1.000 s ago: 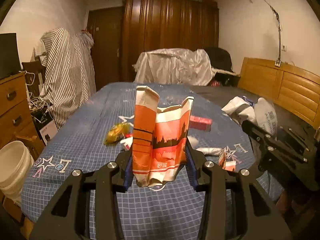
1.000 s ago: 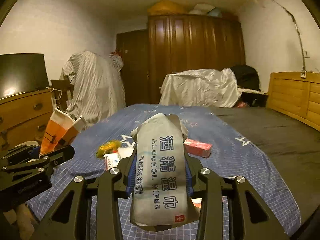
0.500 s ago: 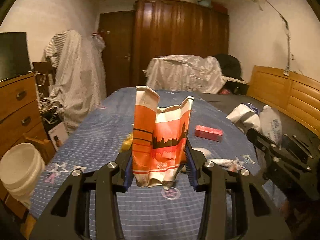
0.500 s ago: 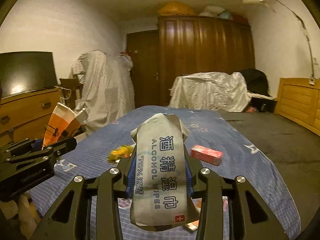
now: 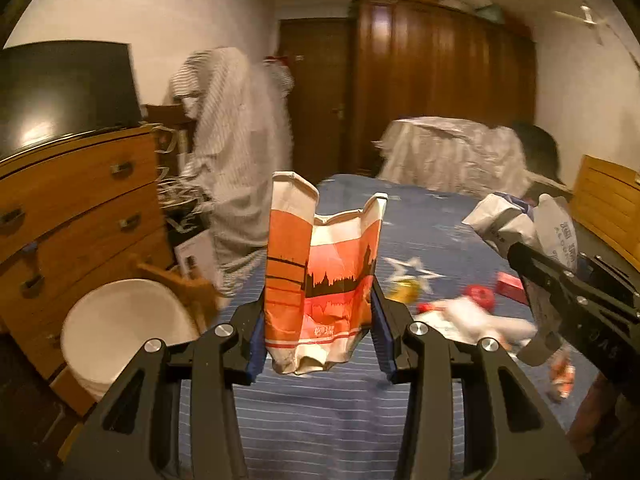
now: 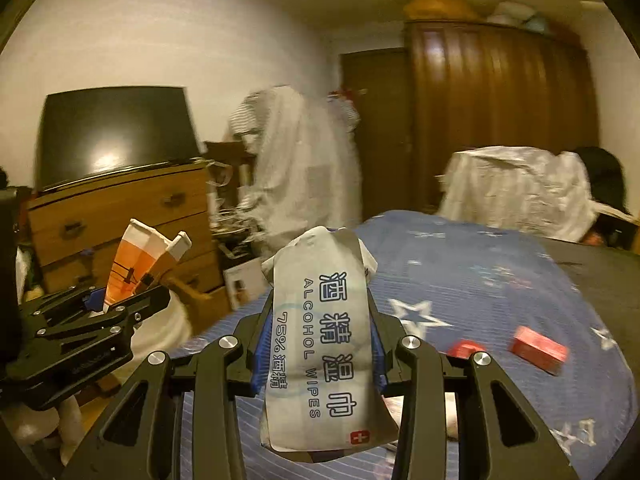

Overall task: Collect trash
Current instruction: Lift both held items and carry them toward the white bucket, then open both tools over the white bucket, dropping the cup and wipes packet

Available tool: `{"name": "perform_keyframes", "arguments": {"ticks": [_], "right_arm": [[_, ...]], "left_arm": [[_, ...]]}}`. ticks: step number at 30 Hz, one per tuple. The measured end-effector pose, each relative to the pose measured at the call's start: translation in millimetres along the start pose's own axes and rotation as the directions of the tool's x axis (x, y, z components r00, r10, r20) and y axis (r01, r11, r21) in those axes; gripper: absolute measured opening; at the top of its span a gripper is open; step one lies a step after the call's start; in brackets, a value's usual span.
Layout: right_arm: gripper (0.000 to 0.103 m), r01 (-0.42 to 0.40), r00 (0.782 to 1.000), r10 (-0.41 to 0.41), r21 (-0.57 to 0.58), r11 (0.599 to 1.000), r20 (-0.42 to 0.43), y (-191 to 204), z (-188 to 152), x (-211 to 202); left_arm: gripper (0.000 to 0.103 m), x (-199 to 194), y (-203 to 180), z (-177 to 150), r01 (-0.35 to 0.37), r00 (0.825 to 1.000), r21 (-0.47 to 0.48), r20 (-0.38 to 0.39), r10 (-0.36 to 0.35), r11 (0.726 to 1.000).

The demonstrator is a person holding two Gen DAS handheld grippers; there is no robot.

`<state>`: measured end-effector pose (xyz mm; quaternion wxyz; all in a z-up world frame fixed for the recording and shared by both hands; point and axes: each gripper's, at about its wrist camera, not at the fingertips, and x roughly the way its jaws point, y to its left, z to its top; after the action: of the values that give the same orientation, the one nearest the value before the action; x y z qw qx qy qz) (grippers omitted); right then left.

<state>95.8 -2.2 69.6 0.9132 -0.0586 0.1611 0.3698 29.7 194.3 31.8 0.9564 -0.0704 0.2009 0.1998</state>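
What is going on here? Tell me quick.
A person is collecting trash off a bed with a blue star-print cover. The left gripper is clamped on a crumpled orange-and-white paper bag; the right gripper is clamped on a grey alcohol wipes packet. A white plastic bucket stands by the bed on the left. A small red box and other scraps lie on the cover.

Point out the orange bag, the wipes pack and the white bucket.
orange bag (image 5: 324,280), left wrist view, printed front panel.
wipes pack (image 6: 324,344), right wrist view, middle of the printed label.
white bucket (image 5: 120,320), left wrist view, inside of the bucket.
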Motion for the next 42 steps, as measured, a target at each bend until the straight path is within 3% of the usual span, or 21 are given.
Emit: {"name": "perform_keyframes", "arguments": {"ticks": [8, 16, 21, 26, 32, 35, 42], "right_arm": [[0.04, -0.187, 0.98, 0.181, -0.064, 0.98, -0.086, 110.3, 49.5, 77.5], [0.04, -0.335, 0.921, 0.309, -0.077, 0.939, -0.239, 215.4, 93.9, 172.8], [0.04, -0.423, 0.842, 0.378, -0.035, 0.906, -0.386, 281.2, 103.7, 247.3], [0.04, -0.447, 0.777, 0.377, -0.02, 0.894, -0.504, 325.2, 89.7, 301.4], [0.04, -0.465, 0.704, 0.384, 0.021, 0.885, -0.597, 349.9, 71.6, 346.1], [0.04, -0.467, 0.681, 0.378, 0.025, 0.884, -0.627, 357.7, 60.0, 362.4], [0.041, -0.468, 0.668, 0.374, 0.028, 0.884, -0.643, 356.5, 40.1, 374.1]], "left_arm": [[0.041, 11.1, 106.1, 18.7, -0.152, 0.988, -0.08, -0.052, 0.148, 0.985], [0.041, 27.8, 192.7, 24.0, -0.252, 0.961, -0.141, -0.149, 0.231, 0.957], [0.041, 40.8, 233.2, 15.0, -0.273, 0.945, -0.172, -0.231, 0.231, 0.946], [0.041, 57.6, 268.8, 10.5, -0.287, 0.931, -0.195, -0.289, 0.225, 0.938], [0.041, 85.3, 294.1, -4.5, -0.284, 0.91, -0.2, -0.365, 0.198, 0.938], [0.041, 95.6, 306.0, -13.6, -0.286, 0.903, -0.212, -0.386, 0.189, 0.934], [0.041, 107.5, 318.4, -26.4, -0.292, 0.892, -0.223, -0.415, 0.181, 0.93]]}}
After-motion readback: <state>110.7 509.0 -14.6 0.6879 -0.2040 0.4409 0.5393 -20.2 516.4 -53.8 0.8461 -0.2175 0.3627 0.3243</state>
